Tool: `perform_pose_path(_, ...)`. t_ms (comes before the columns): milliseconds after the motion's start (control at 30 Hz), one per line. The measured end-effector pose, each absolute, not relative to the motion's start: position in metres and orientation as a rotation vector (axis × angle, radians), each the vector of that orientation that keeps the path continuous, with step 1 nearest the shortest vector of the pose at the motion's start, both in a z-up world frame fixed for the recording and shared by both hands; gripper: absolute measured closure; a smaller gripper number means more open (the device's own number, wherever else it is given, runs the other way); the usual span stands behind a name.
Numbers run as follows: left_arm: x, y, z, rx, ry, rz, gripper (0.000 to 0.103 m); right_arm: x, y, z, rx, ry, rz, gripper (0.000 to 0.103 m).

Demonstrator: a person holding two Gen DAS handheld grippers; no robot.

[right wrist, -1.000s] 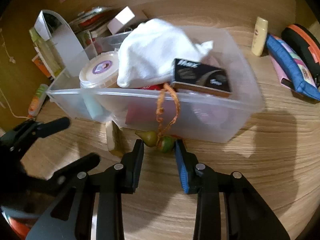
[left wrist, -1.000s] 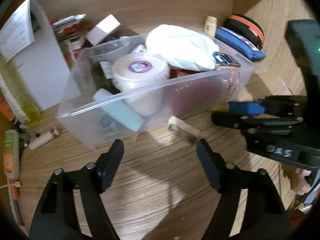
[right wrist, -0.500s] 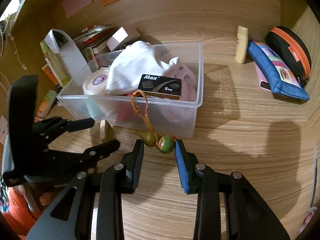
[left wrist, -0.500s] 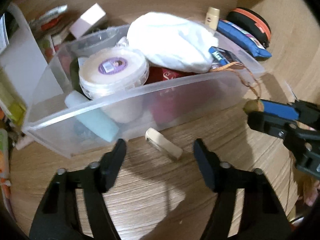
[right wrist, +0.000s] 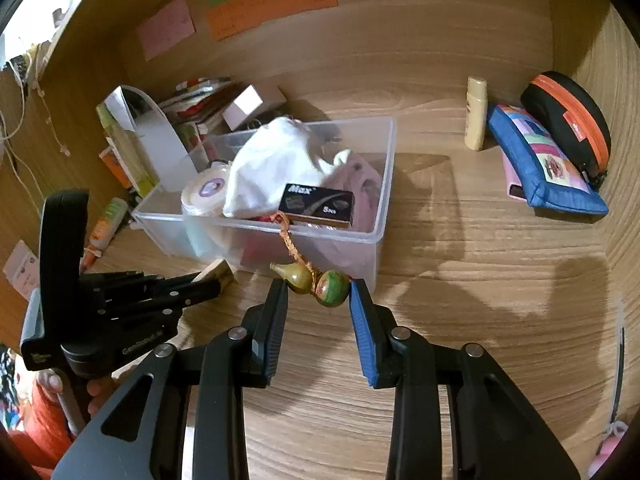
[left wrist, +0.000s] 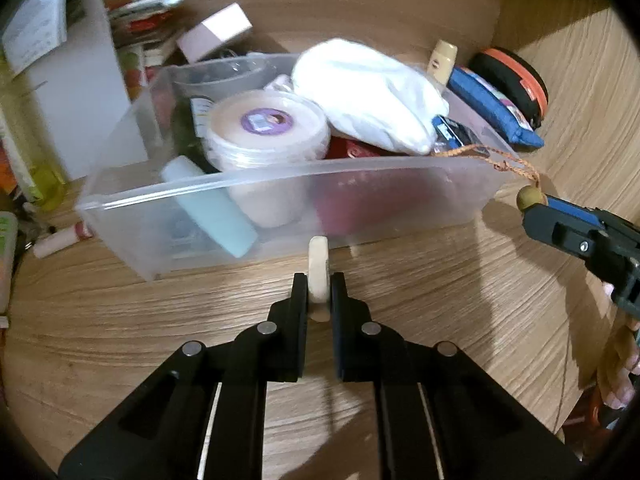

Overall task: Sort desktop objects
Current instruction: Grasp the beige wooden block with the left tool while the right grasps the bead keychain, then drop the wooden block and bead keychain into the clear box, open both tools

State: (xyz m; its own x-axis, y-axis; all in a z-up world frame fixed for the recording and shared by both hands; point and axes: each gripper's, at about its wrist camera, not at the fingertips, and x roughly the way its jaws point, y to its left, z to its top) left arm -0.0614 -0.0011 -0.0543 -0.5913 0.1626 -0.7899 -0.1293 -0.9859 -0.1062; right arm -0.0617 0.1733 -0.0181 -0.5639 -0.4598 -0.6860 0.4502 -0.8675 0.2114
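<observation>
Left wrist: left tool (left wrist: 319,294) apparently clamps eraser (left wrist: 319,270).

The white cloth (left wrist: 372,96) is covering much of the clear bin's (left wrist: 280,184) contents; the red item (left wrist: 352,148) beneath is showing only an edge, possibly a box.

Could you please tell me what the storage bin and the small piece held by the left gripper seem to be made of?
The storage bin looks like thin frosted translucent plastic: its contents show blurred through the wall. The small piece in the left gripper looks like pale unfinished wood, matte and cream, though plastic or eraser rubber is possible.
</observation>
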Motion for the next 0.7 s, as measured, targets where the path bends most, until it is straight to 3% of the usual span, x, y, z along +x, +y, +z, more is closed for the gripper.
perform_pose_path(700, -0.045, -0.041, 0.020, -1.042, -0.118, 2.810, 0.093, -0.084, 0.169, 0.032, 0.889, -0.016, -2.475, 0.074)
